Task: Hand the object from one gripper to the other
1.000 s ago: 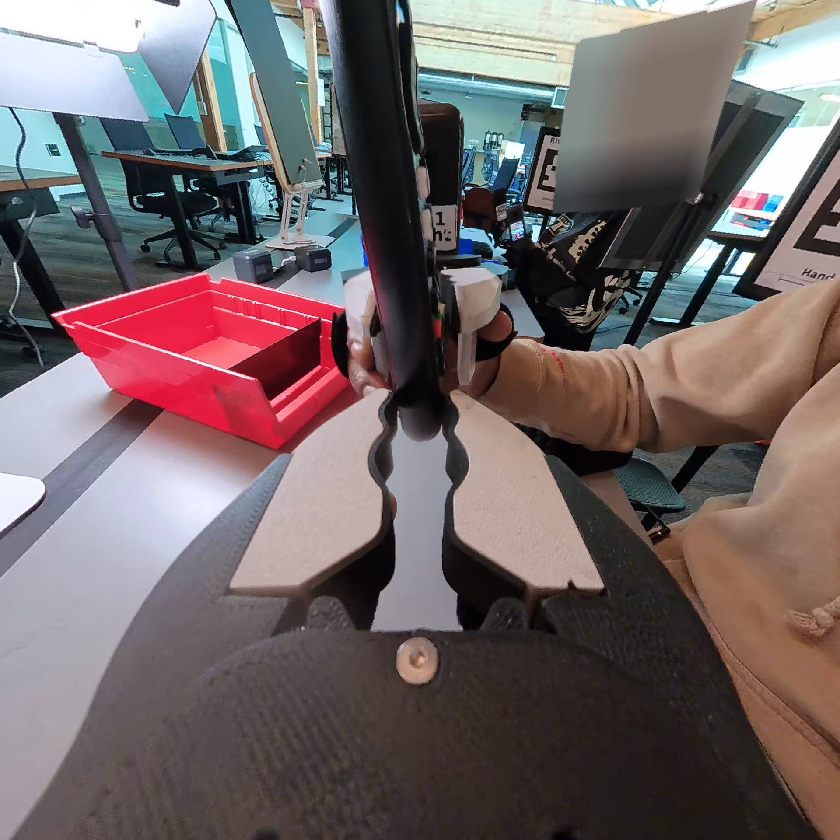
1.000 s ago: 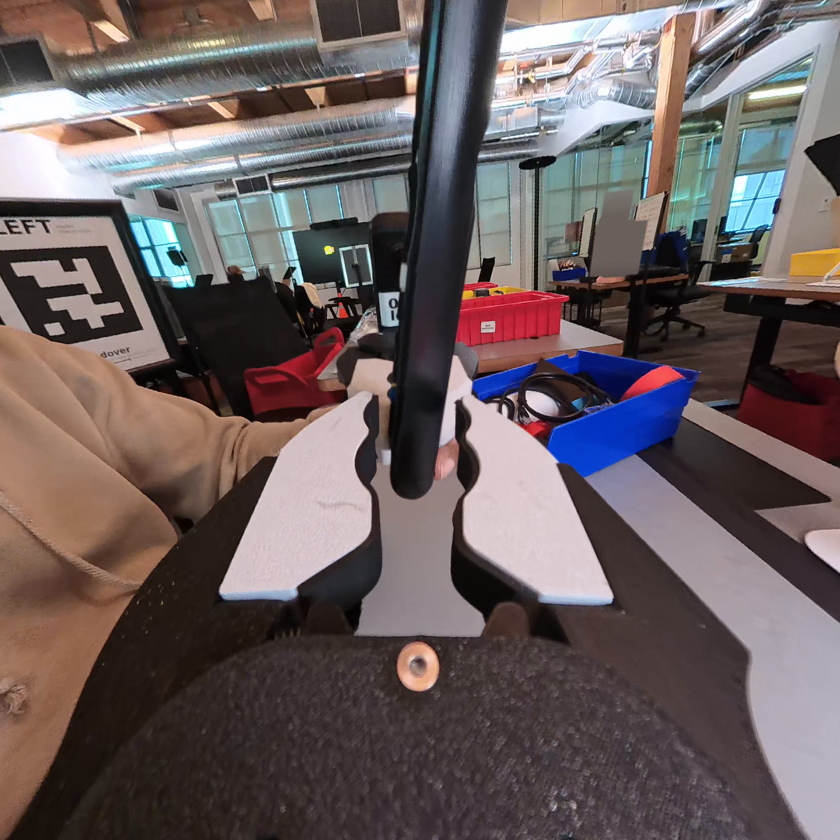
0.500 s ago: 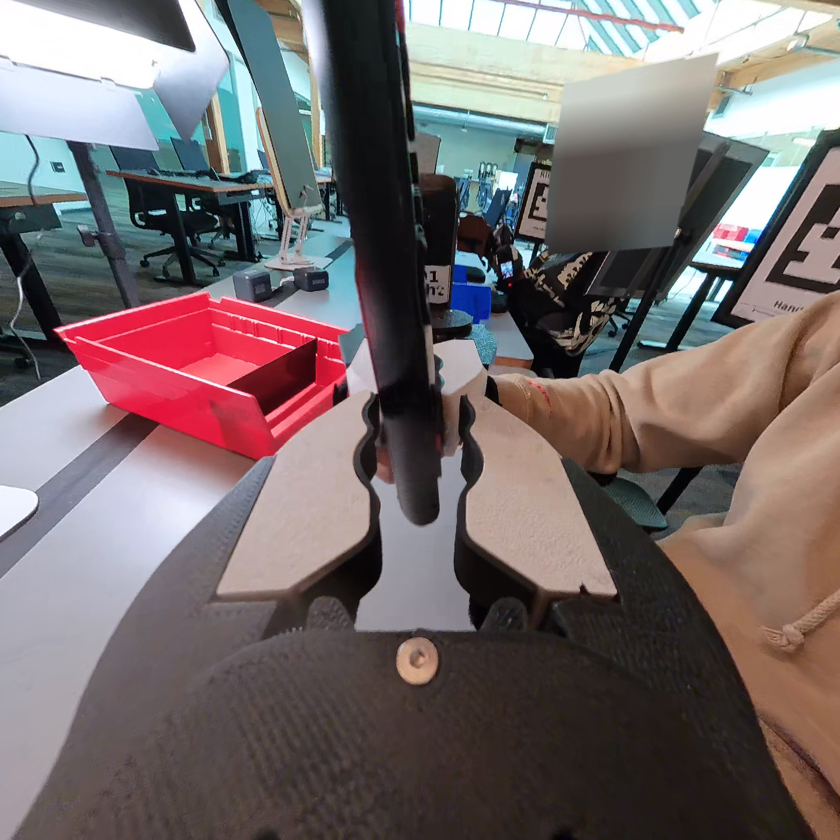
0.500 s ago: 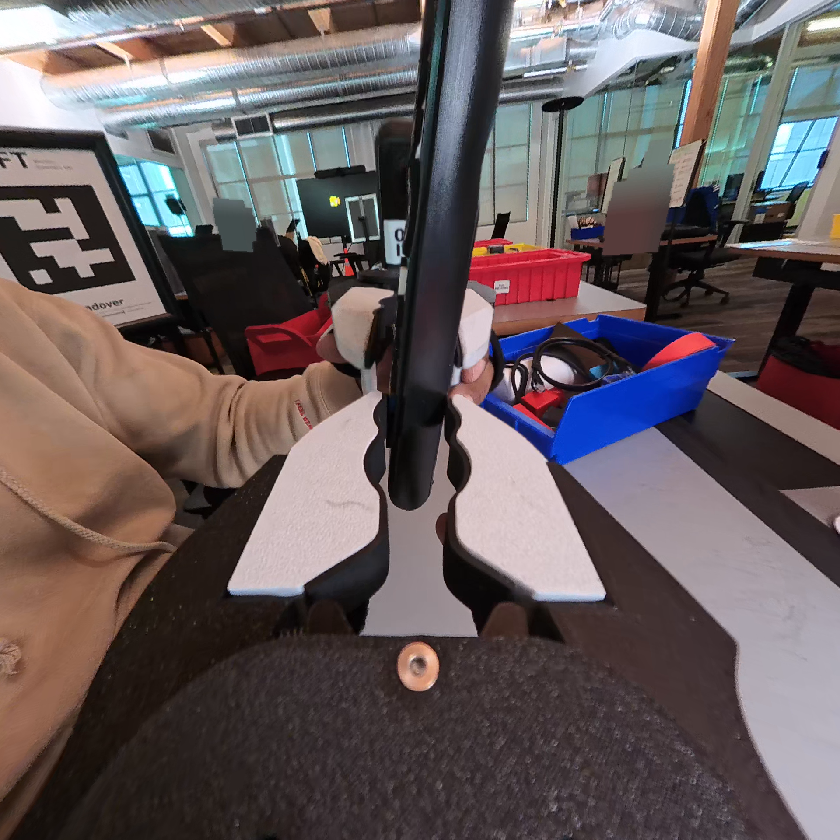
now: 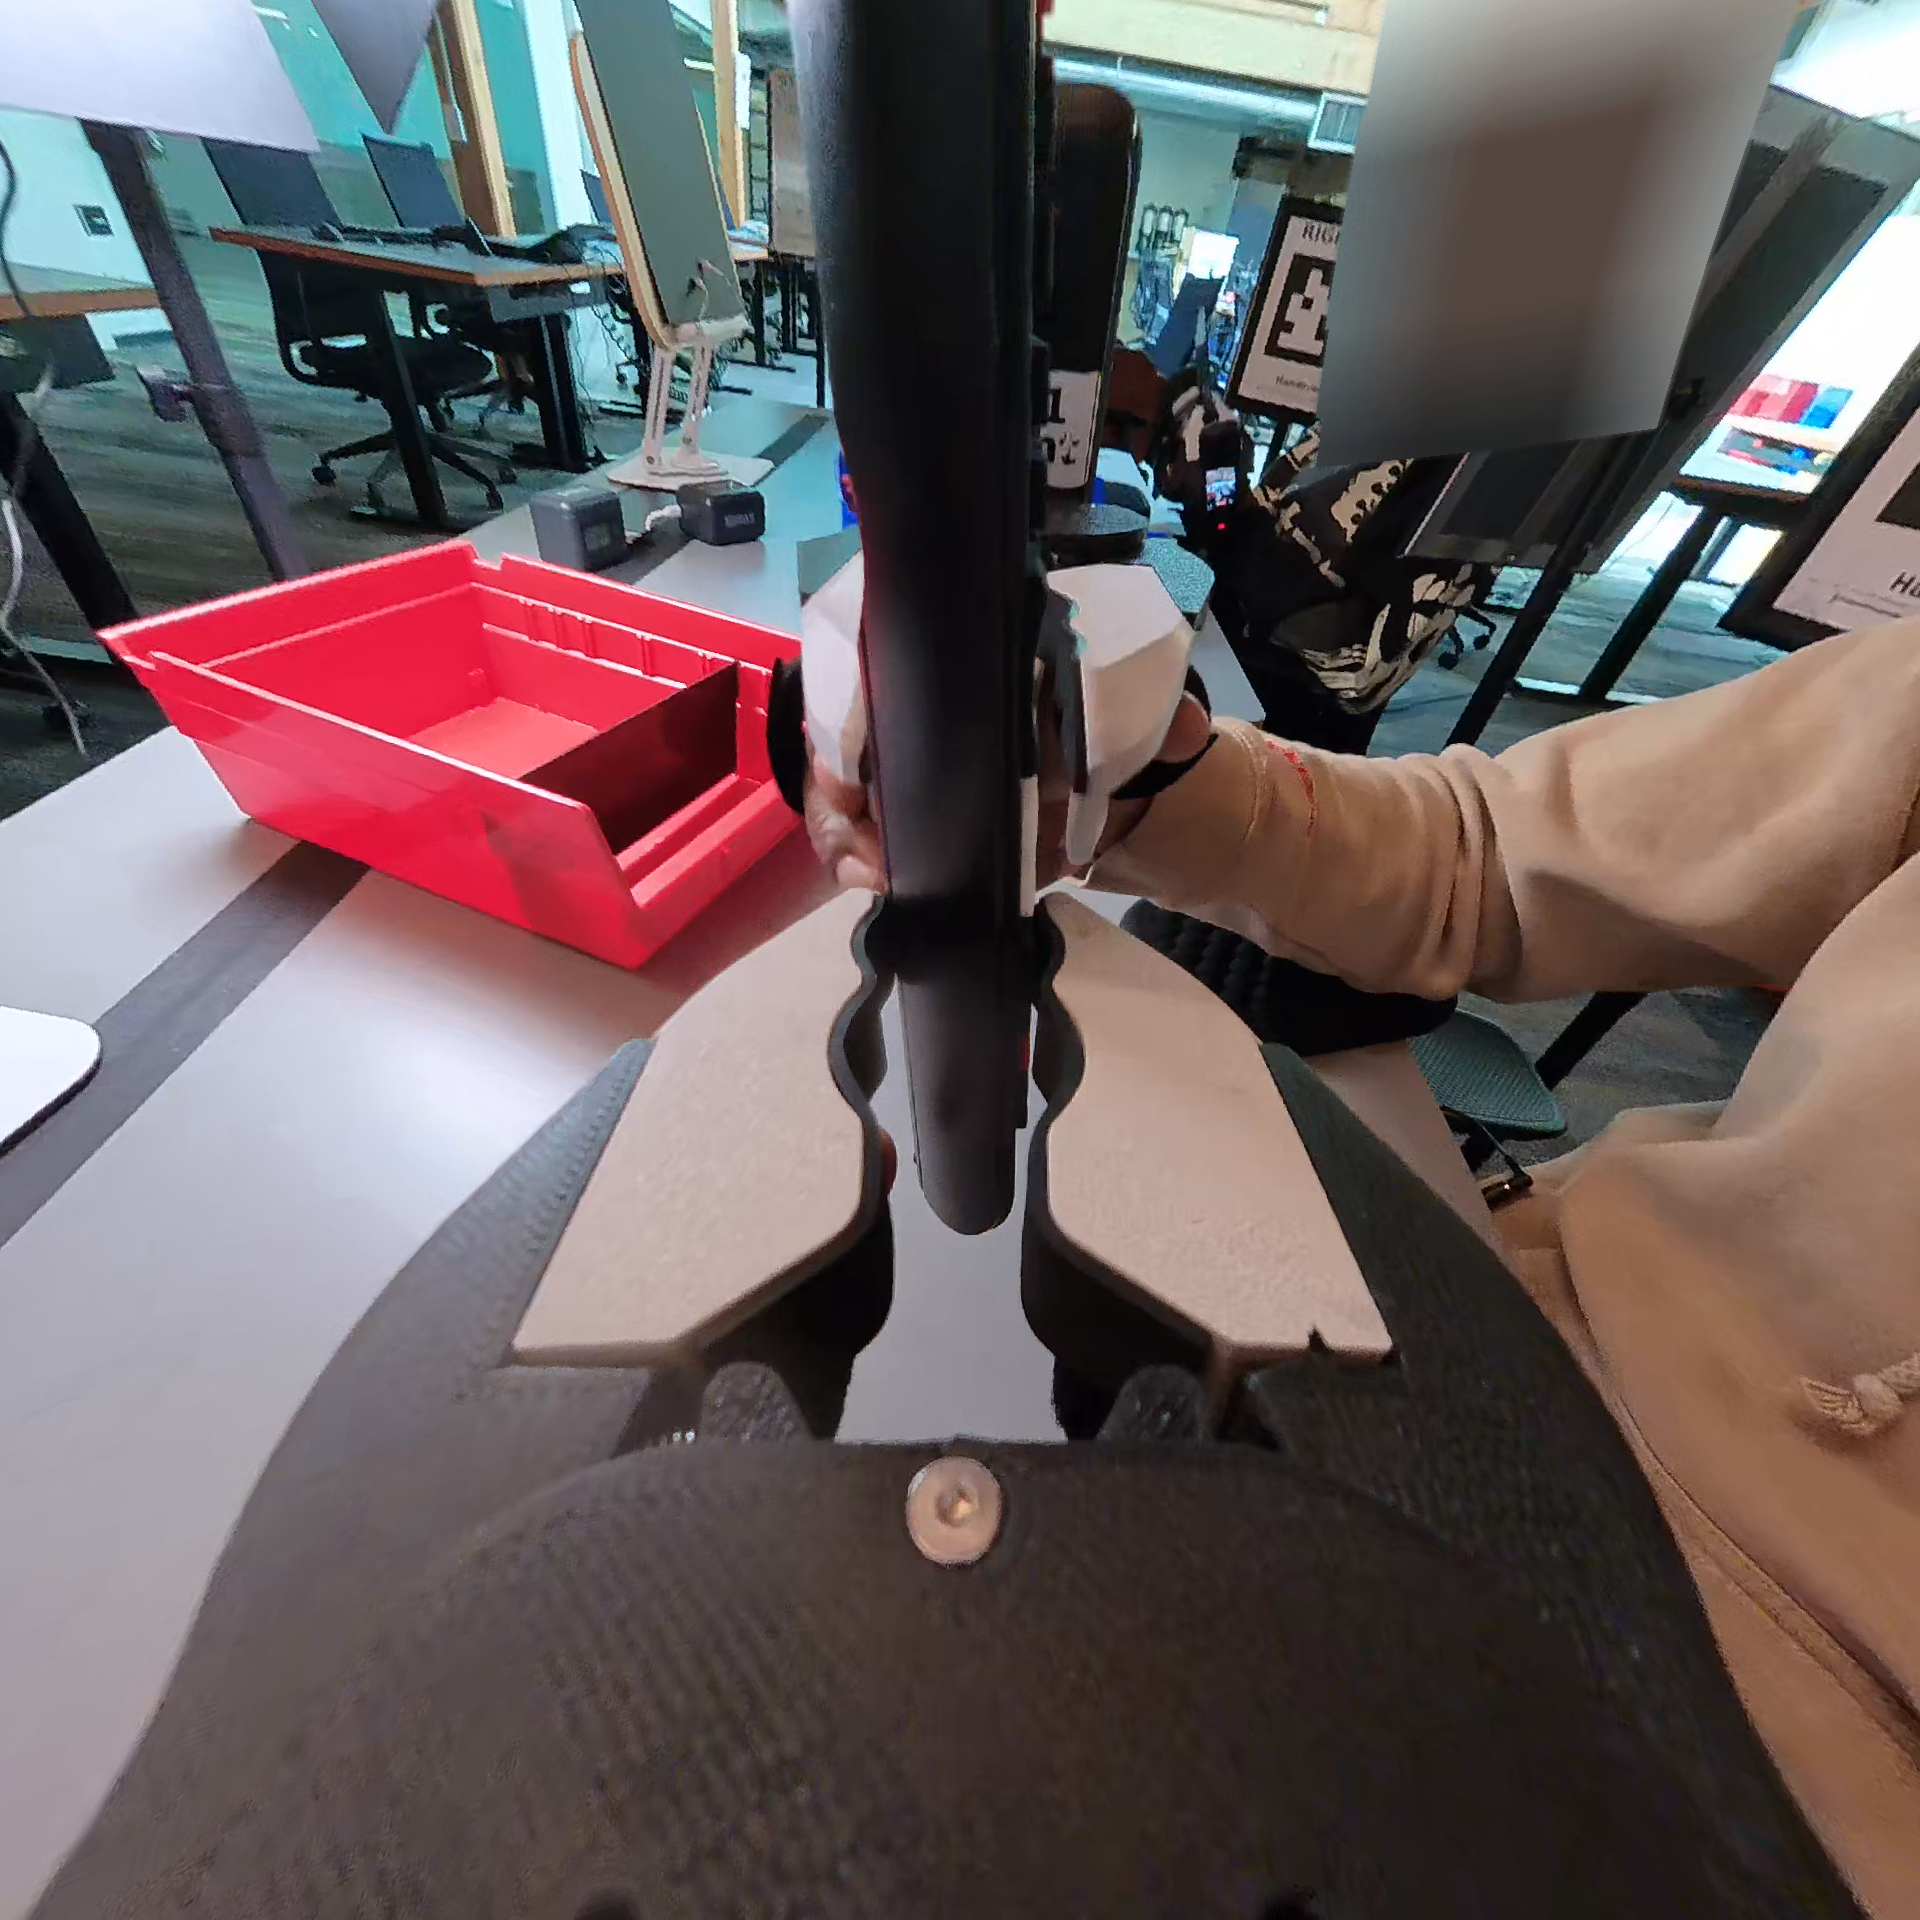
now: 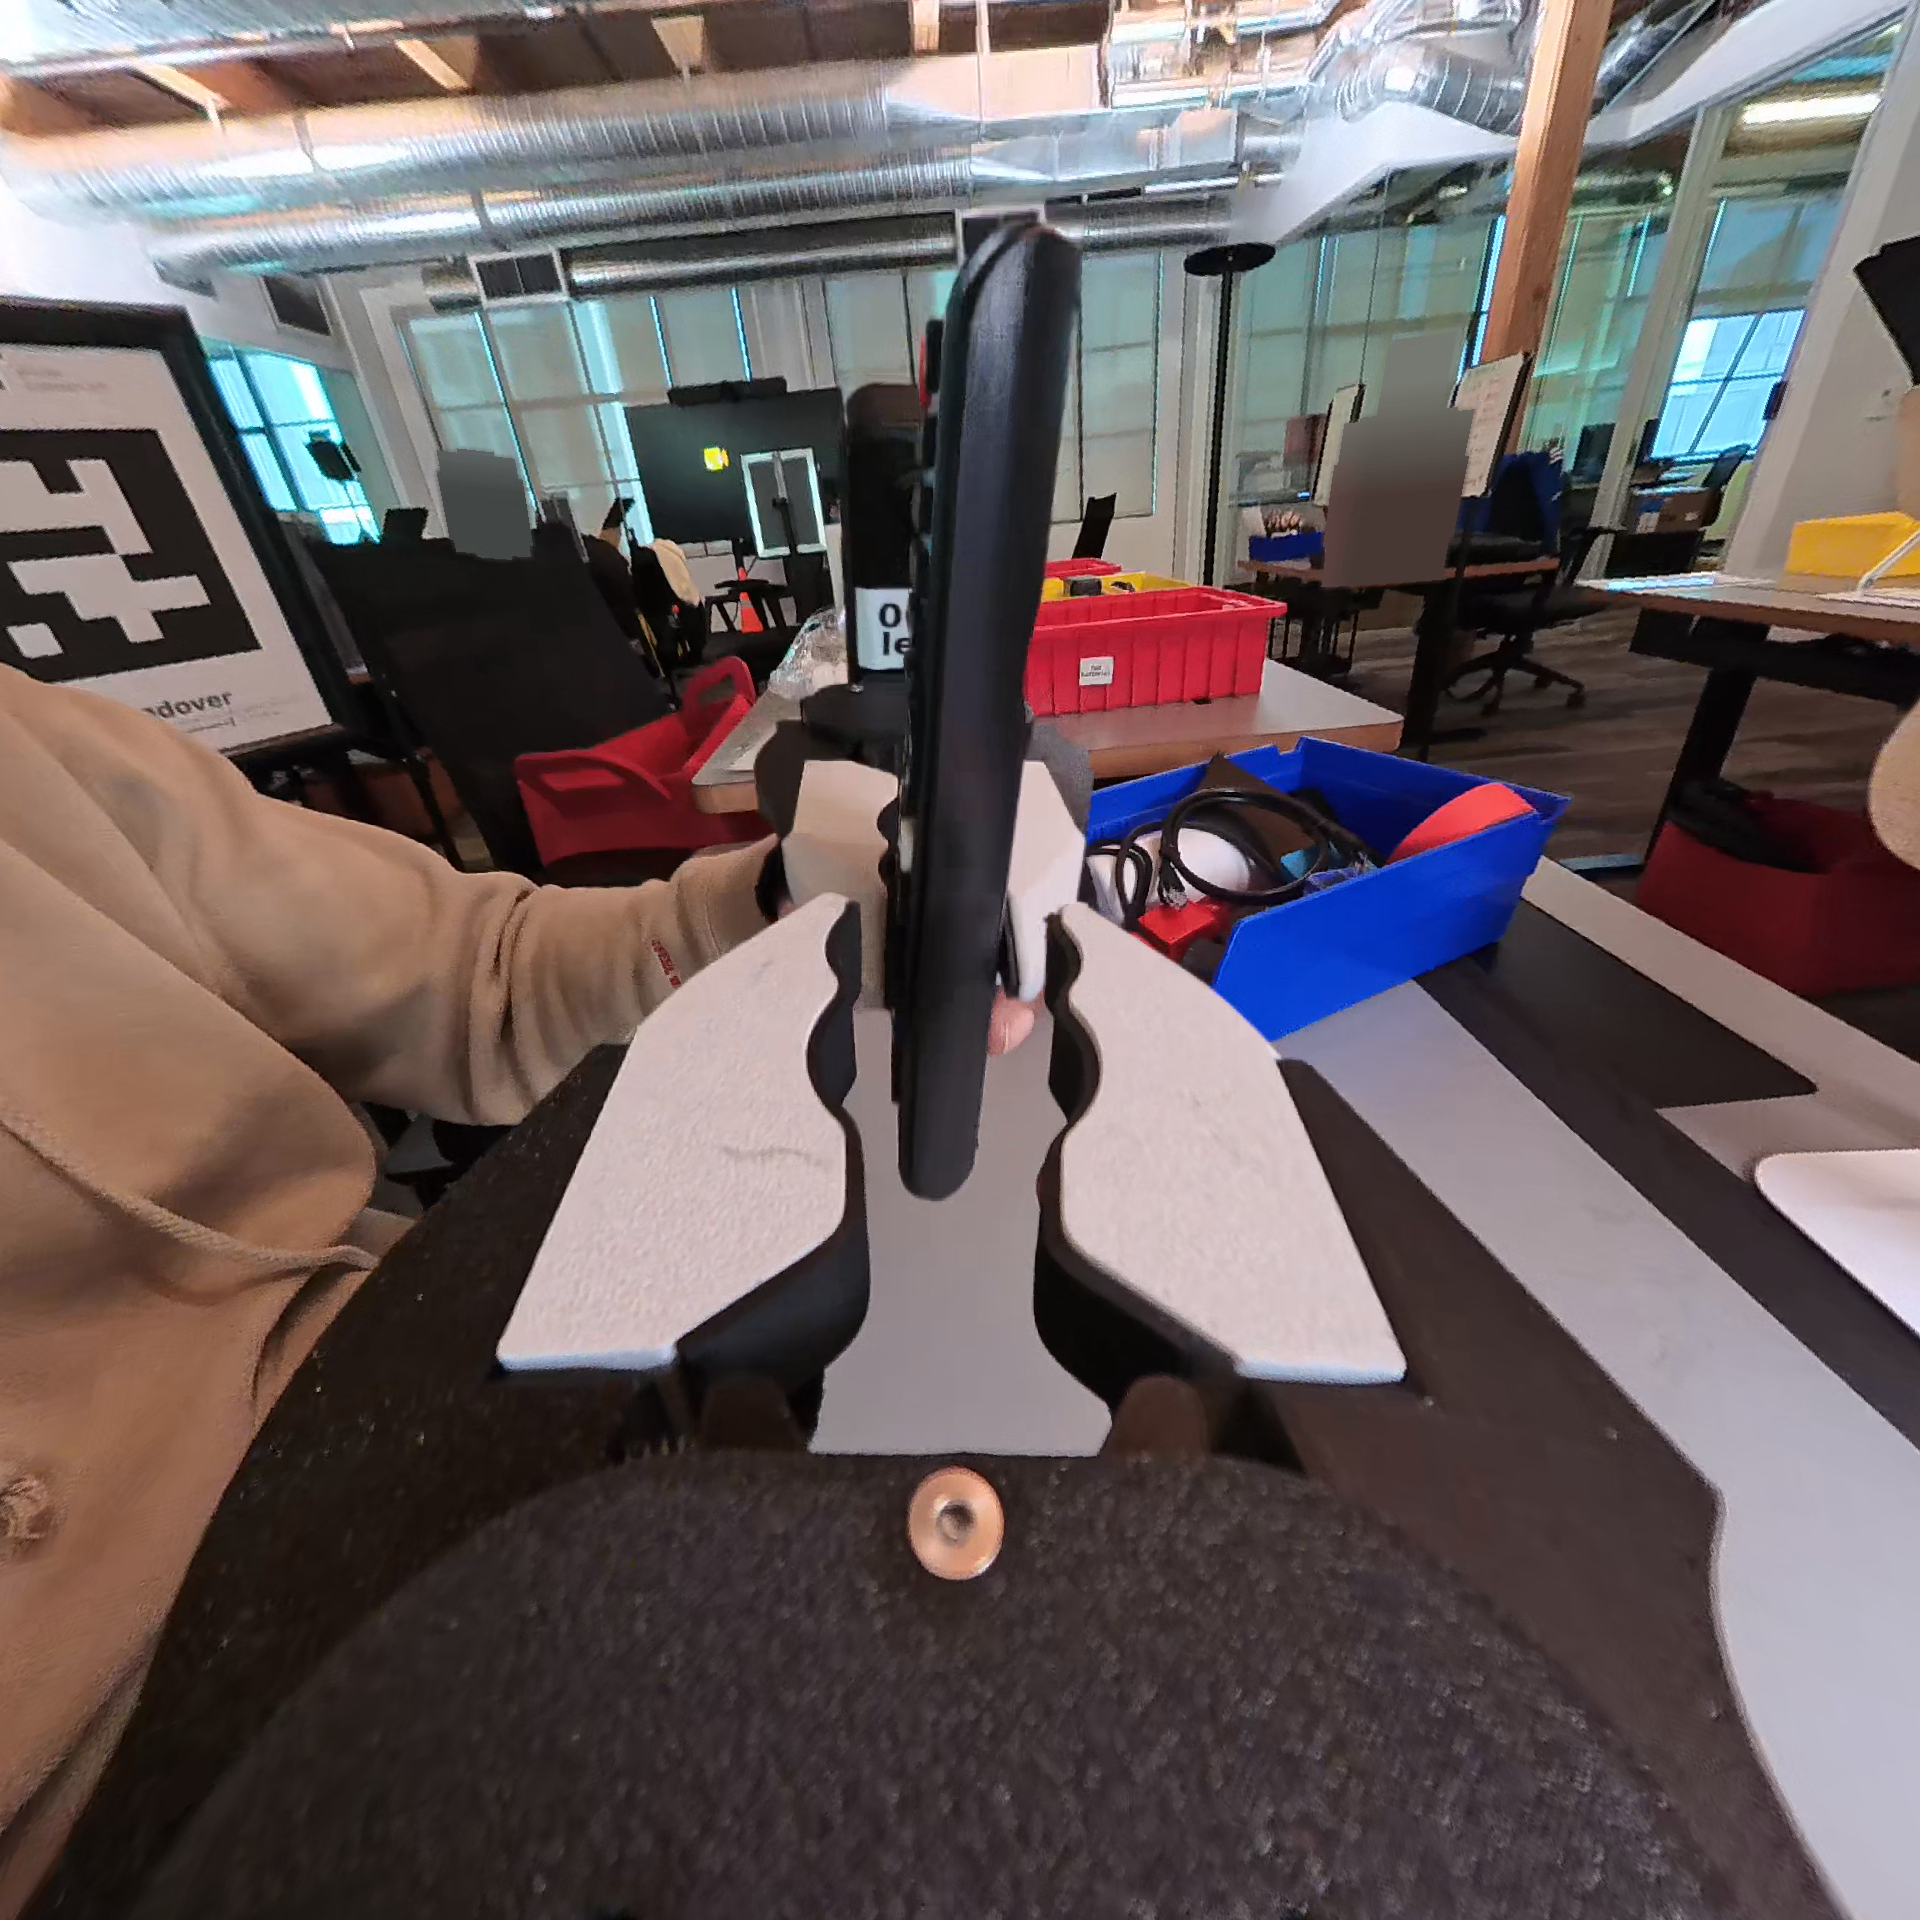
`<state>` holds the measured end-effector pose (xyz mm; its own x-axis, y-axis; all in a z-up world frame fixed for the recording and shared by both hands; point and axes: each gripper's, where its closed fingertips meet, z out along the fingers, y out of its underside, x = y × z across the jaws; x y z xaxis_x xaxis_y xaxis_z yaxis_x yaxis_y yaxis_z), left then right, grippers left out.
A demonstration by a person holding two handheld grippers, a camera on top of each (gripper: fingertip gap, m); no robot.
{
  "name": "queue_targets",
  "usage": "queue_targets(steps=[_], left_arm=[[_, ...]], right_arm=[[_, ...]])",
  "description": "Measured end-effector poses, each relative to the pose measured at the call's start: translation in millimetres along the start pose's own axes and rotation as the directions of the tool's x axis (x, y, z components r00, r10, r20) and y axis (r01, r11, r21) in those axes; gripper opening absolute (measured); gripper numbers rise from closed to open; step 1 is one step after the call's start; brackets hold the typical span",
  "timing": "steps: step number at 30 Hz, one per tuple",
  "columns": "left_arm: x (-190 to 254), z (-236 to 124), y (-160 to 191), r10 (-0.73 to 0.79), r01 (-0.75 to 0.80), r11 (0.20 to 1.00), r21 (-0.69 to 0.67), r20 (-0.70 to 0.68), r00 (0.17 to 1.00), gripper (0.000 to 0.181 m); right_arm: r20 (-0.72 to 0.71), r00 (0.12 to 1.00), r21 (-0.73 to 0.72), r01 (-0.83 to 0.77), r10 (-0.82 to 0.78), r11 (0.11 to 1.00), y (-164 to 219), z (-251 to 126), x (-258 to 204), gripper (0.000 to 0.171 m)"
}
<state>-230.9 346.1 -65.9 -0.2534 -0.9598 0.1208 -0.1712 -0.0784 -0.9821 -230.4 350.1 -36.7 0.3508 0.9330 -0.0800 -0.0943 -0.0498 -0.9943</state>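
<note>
A long, slim black remote-like object (image 5: 945, 520) stands upright between both grippers above the grey table (image 5: 260, 1143). My left gripper (image 5: 961, 925) is shut on its lower part, fingertips pressing both sides. In the right wrist view the object (image 6: 987, 623) stands between the fingers of my right gripper (image 6: 954, 935), which is open with a small gap on each side. The left gripper's white fingers (image 6: 1049, 831) show behind, clamped on the object. The right gripper's white fingers (image 5: 1117, 675) show in the left wrist view, standing around the object.
A red bin (image 5: 416, 727) with a black divider sits on the table to the left. A blue bin (image 6: 1351, 935) holding cables sits on the right. A white flat pad (image 6: 1849, 1205) lies at the table's edge. A beige sleeve (image 5: 1507, 852) reaches in. My two grippers' fingertips are within a few centimetres of each other.
The right gripper, shut on the object half a second ago, has opened. The left gripper has closed on it. The object sits deeper between the left fingers.
</note>
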Motion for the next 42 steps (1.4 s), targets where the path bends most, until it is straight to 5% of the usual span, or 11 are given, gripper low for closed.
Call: queue_targets(steps=[7, 13, 22, 34, 42], left_arm=[[5, 12, 3, -0.010, 0.010, 1.000, 0.014, -0.022, 1.000, 0.026], [5, -18, -26, -0.060, 0.066, 0.988, 0.138, -0.051, 0.997, 0.032], [2, 0, -8, 0.005, -0.006, 0.999, 0.032, 0.021, 1.000, 0.025], [2, 13, 9, 0.013, -0.012, 0.999, -0.042, 0.010, 1.000, 0.025], [5, 1, -3, 0.032, -0.032, 0.999, 0.014, -0.004, 0.999, 0.035]], right_arm=[[0.016, 1.000, -0.048, 0.011, -0.010, 0.999, 15, 12, -4, 0.023], [0.017, 1.000, -0.047, 0.024, -0.023, 0.999, 9, 2, -1, 0.023], [0.019, 0.999, -0.145, 0.044, -0.041, 0.988, 38, 24, -5, 0.023], [0.012, 0.999, -0.071, 0.031, -0.030, 0.997, 9, 2, -2, 0.033], [0.015, 0.998, -0.096, 0.069, -0.067, 0.993, 14, 5, -4, 0.021]])
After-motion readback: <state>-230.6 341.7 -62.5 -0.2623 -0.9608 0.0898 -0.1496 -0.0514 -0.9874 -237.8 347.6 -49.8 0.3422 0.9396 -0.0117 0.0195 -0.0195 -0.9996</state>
